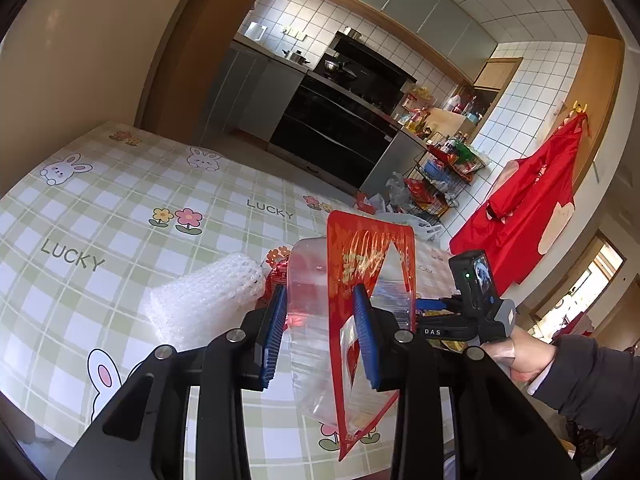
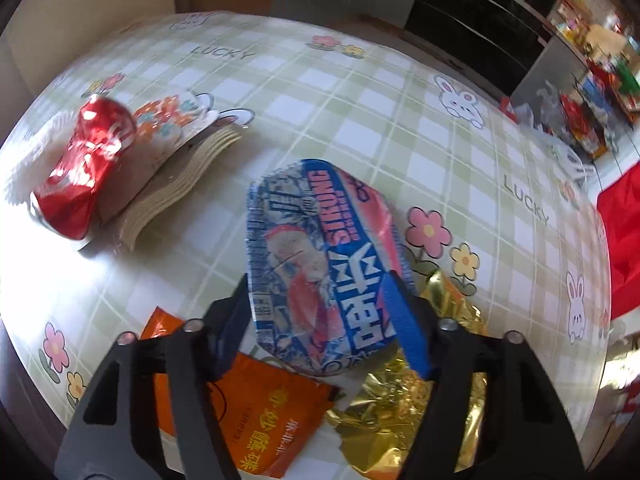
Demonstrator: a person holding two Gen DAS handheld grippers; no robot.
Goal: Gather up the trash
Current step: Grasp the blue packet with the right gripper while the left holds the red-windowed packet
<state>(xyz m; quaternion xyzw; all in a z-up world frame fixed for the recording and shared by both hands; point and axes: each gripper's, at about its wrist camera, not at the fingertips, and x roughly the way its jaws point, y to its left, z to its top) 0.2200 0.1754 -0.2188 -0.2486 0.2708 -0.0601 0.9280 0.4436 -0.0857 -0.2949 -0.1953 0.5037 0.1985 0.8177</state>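
Observation:
My left gripper (image 1: 320, 300) is shut on a red and clear plastic bag (image 1: 368, 264), which stands up between the blue pads above the table. My right gripper (image 2: 316, 300) is shut on a blue and pink crushed drink can (image 2: 320, 256) and holds it above the table. It also shows at the right of the left wrist view (image 1: 472, 320), held by a hand. On the table lie a crushed red can (image 2: 86, 172), an orange sachet (image 2: 256, 412), a gold foil wrapper (image 2: 408, 396) and bubble wrap (image 1: 208, 296).
The table has a green checked cloth (image 1: 132, 208) with rabbits and flowers. A stack of wavy-edged coasters (image 2: 180, 168) lies beside the red can. Behind are a kitchen stove (image 1: 344, 100), a wire rack of goods (image 1: 440, 172) and a red apron (image 1: 532, 200) on the wall.

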